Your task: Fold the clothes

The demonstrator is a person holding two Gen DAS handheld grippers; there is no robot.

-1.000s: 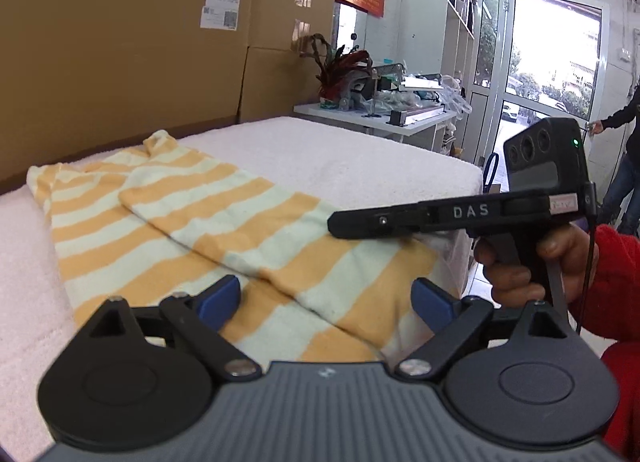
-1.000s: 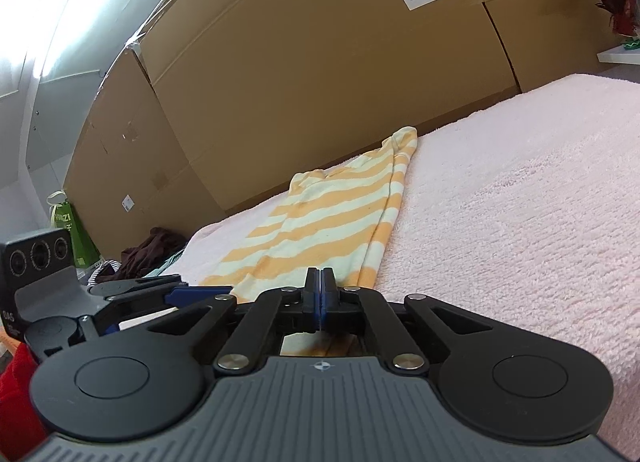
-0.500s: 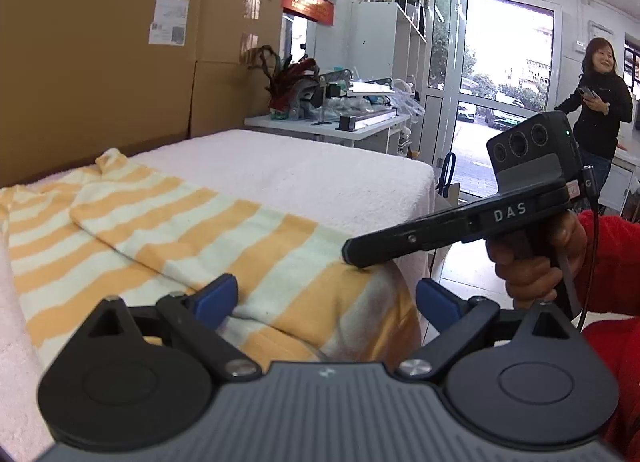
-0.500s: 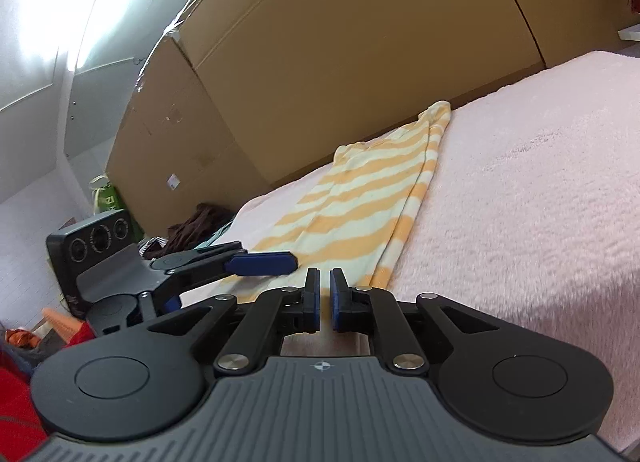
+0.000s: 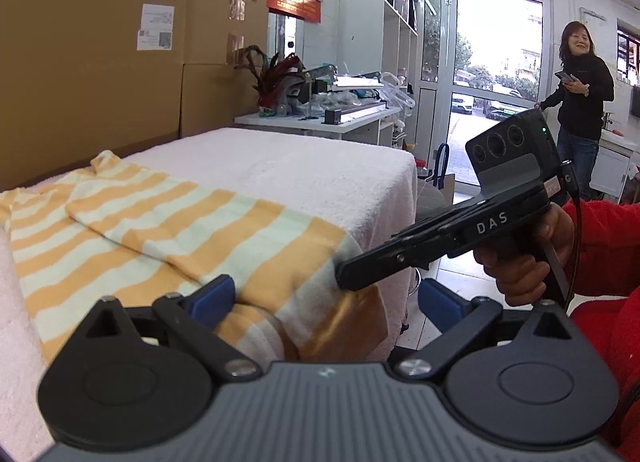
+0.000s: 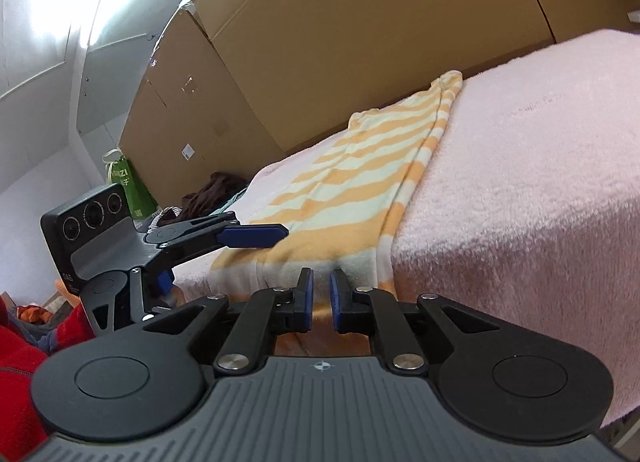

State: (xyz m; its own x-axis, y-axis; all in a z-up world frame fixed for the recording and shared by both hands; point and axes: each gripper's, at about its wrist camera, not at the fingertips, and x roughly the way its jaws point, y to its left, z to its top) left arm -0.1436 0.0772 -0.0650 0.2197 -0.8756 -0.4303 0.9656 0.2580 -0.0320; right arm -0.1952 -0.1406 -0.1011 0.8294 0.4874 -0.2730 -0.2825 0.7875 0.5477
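Orange-striped garment (image 5: 168,230) now overhangs the table's near edge (image 5: 400,190), lengthwise toward the boxes (image 5: 100,62); left gripper (image 5: 324,298) wide apart, right gripper (image 6: 319,294) slightly parted, released.

Striped garment (image 5: 132,230), orange and pale cream bands, folded lengthwise into a long strip, lying flat on the pink fleece-covered table (image 6: 520,166). Far end near the cardboard boxes (image 5: 92,62); near end droops over the table's front edge, slightly rumpled there
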